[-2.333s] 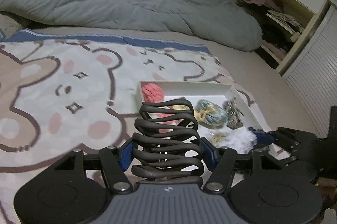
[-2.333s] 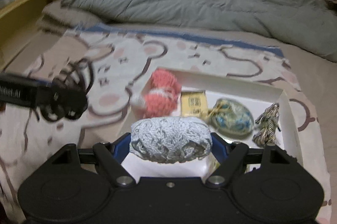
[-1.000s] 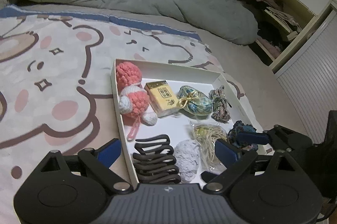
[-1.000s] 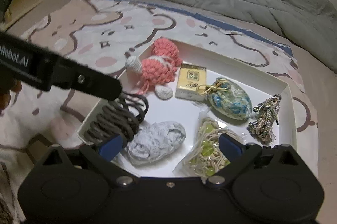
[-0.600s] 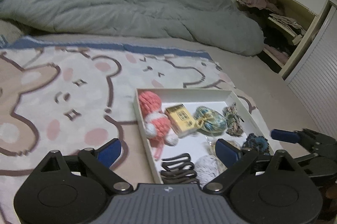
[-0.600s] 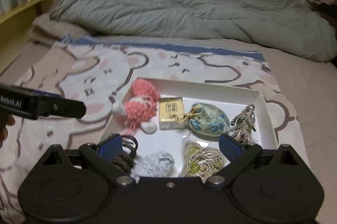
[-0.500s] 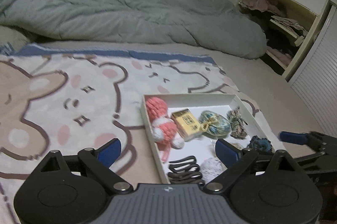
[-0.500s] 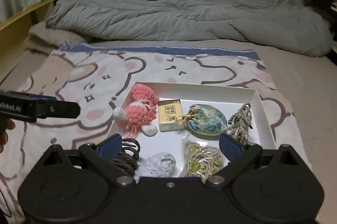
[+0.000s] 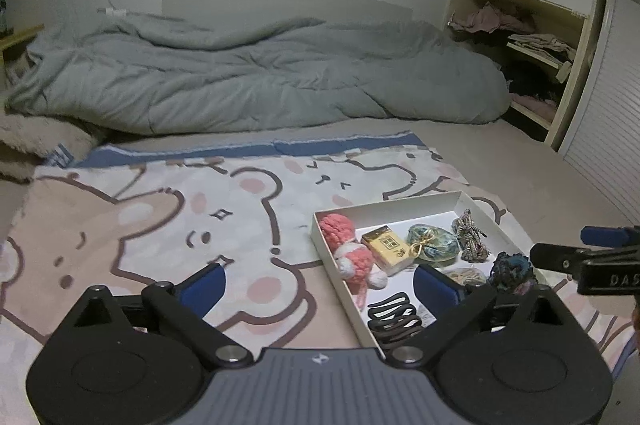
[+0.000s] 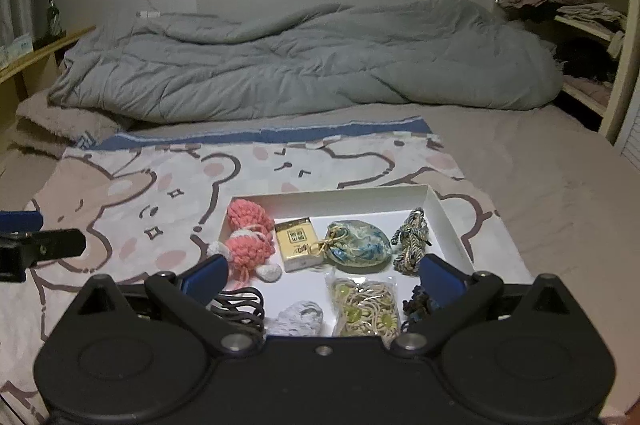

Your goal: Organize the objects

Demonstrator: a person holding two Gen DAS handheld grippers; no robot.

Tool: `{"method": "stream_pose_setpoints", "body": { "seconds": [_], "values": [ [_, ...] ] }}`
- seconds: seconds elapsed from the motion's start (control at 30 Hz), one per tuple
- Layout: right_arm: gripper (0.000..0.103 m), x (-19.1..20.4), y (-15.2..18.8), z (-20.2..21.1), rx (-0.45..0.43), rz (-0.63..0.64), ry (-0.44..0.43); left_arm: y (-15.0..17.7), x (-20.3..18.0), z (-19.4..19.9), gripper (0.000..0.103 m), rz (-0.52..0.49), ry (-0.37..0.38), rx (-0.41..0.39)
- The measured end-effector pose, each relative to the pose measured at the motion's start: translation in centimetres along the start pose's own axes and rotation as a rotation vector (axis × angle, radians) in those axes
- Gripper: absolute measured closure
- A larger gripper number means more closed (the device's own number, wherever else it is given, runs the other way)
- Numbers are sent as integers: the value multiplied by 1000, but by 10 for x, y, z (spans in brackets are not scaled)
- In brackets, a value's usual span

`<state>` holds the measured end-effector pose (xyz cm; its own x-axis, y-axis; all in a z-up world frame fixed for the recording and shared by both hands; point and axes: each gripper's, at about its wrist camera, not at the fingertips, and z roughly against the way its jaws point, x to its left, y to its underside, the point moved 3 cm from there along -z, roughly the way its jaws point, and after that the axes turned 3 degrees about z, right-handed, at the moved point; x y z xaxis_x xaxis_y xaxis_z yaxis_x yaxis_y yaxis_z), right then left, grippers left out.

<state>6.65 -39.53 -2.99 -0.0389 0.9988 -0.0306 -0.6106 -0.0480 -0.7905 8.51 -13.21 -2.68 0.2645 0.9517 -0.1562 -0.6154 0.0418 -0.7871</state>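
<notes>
A white tray [image 10: 344,194] lies on the bear-print blanket [image 10: 140,209] and holds a pink crochet toy [image 10: 248,237], a gold box [image 10: 298,243], a blue-green pouch [image 10: 358,249], a braided cord [image 10: 412,241], a bead packet [image 10: 366,307], a grey-white scrunchie [image 10: 298,317], a black spiral hair tie [image 10: 240,307] and a dark blue scrunchie [image 9: 512,271]. My left gripper [image 9: 318,283] is open and empty, left of the tray [image 9: 384,210]. My right gripper [image 10: 322,277] is open and empty, above the tray's near edge.
A rumpled grey duvet [image 10: 304,65] fills the back of the bed. Open shelves with clothes [image 9: 520,45] stand at the right beside a slatted door [image 9: 604,129]. A wooden shelf [image 10: 28,53] runs along the left.
Both grippers let go of the black hair tie and the grey-white scrunchie into the tray, opened, and drew back and up away from it.
</notes>
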Motion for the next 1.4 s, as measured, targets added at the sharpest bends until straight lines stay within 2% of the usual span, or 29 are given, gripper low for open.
{"method": "stream_pose_setpoints", "body": {
  "seconds": [0.2,0.6,0.9,1.4],
  "values": [
    [0,6,9,18,-3,-21,24,11,2,21,0,-14,3,-17],
    [0,14,28,41,-18,-33,66,31,7,27,0,-75,-72,21],
    [0,24,43,50,-5,-18,91,39,9,26,0,-55,-78,46],
    [0,28,46,50,6,2,108,45,10,27,0,-48,-87,59]
  ]
}}
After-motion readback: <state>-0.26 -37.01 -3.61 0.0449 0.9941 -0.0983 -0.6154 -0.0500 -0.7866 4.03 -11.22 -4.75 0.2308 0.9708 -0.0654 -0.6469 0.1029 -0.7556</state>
